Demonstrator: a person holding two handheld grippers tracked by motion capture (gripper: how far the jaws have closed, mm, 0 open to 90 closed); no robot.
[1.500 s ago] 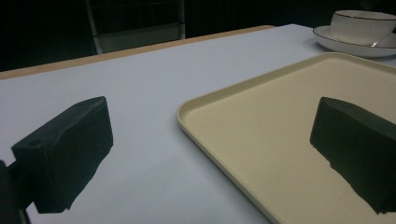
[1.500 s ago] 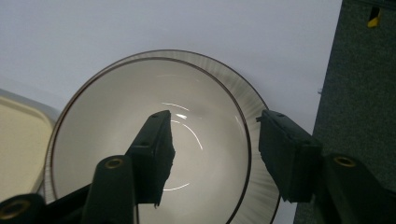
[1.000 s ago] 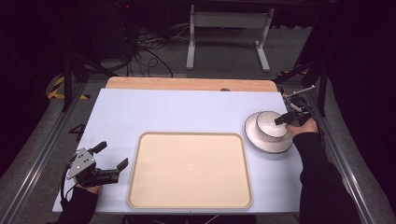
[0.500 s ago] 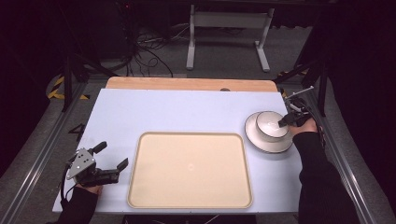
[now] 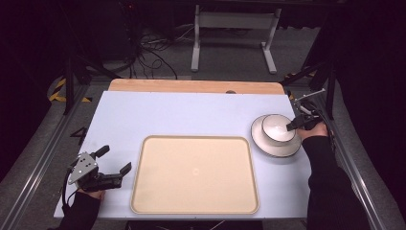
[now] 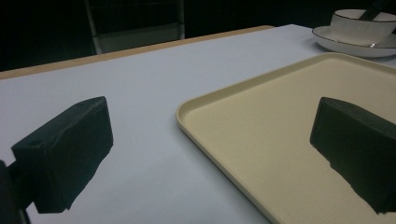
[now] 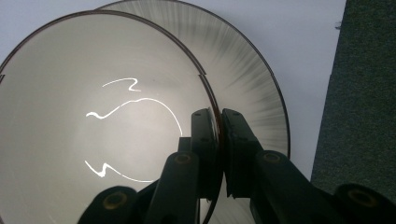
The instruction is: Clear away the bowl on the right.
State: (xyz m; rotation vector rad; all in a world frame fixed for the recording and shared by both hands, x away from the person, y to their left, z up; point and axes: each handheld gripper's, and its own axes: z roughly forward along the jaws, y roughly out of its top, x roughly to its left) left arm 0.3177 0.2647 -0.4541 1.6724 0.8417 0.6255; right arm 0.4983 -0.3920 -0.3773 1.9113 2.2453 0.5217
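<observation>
At the right of the high view, the right gripper [image 5: 293,125] is clamped on the near rim of the glossy white ceramic bowl [image 5: 277,127], which sits on a white saucer-like plate [image 5: 268,145]. The wide cream plastic tray [image 5: 195,175] lies to the bowl's lower left, just beside the plate. The left gripper [image 5: 114,166], jaws wide and empty, rests at the lower left, far from the bowl.

A white bowl [image 5: 276,129] on a plate [image 5: 268,146] has its rim between the right gripper [image 5: 291,126] jaws. A cream tray [image 5: 195,175] lies on the pale blue table [image 5: 191,115], just right of the left gripper [image 5: 115,159].

Dim room: a grey carpeted floor [image 5: 158,52] carries tangled black cables [image 5: 148,57] and a grey metal stand [image 5: 234,36] beyond the pale table [image 5: 191,115].
</observation>
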